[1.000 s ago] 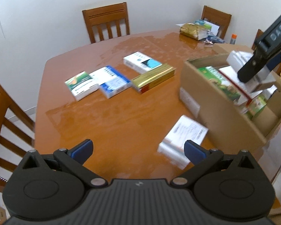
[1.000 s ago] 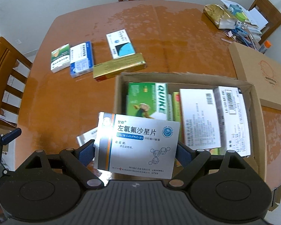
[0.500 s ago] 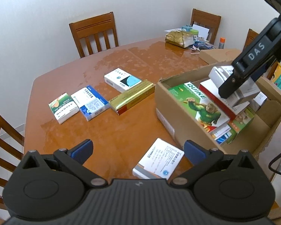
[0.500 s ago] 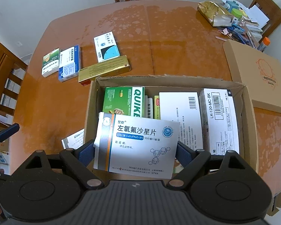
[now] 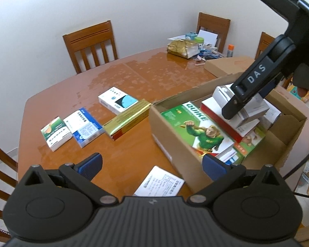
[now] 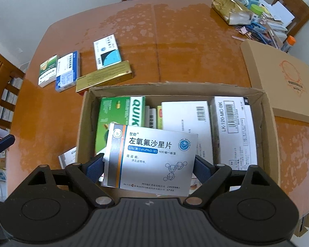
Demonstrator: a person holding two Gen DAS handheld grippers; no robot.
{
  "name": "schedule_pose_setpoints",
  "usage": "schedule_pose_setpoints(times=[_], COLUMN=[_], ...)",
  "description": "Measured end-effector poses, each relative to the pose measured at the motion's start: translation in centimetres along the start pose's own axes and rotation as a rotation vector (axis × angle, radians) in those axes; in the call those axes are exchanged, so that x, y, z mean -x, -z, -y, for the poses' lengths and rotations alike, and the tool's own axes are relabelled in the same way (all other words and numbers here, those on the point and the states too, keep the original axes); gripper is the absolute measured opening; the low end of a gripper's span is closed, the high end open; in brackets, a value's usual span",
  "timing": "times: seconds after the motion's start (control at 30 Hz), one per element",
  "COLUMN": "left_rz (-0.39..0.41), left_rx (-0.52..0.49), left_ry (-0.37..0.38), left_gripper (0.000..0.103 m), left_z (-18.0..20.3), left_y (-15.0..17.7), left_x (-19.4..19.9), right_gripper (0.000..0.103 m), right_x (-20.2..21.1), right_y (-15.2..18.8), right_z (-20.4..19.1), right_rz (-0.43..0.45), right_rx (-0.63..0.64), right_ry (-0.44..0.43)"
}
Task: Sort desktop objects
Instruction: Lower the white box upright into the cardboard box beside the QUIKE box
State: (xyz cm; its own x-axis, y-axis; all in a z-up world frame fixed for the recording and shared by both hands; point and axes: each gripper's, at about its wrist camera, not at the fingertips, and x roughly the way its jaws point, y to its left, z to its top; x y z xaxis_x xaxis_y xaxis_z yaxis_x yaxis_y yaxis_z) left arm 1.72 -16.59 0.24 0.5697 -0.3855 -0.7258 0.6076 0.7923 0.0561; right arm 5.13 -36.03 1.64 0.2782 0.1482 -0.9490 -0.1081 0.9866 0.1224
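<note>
The right gripper points steeply down and clamps a silver pill box by its two short ends, its blue pads pressed on either side. It holds the pill box over the near-left part of an open carton on the counter. Under it in the carton lie a green box, a white box and another white box with a barcode; narrower packs between them are hard to read. Beside the carton's right wall lies a flat brown lid. Past its far-left corner a gold box lies just beside the carton, then a white-and-blue box, a blue box and a green-and-white box. The left gripper stands wide open with nothing between its pads, tilted down over the counter's near edge. A white box lies on the counter below it, partly hidden by the gripper's body. Clutter at the far corner is too small to tell apart.
</note>
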Motion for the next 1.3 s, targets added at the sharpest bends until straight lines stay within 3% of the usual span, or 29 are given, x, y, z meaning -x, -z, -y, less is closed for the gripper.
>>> schedule_pose_setpoints(times=[0.37,0.6,1.3], left_rz=[0.017,-0.005,-0.028], left_rx=[0.06,0.041,0.078], left_ry=[0.041,0.059,0.025], left_gripper=[0.103,0.103,0.103], left_z=[0.6,1.2,0.6], left_y=[-1.4,-1.3,-1.3], left_x=[-0.3,-0.9,-1.4], right_gripper=[0.091,0.091,0.091], right_x=[-0.5,-1.6,-3.9], right_y=[-0.8,-2.1,-4.0], right_z=[2.7,4.1,3.1], right_rz=[0.0,-0.019,-0.077], right_rx=[-0.048,-0.06,0.04], right_ry=[0.013,0.024,0.043])
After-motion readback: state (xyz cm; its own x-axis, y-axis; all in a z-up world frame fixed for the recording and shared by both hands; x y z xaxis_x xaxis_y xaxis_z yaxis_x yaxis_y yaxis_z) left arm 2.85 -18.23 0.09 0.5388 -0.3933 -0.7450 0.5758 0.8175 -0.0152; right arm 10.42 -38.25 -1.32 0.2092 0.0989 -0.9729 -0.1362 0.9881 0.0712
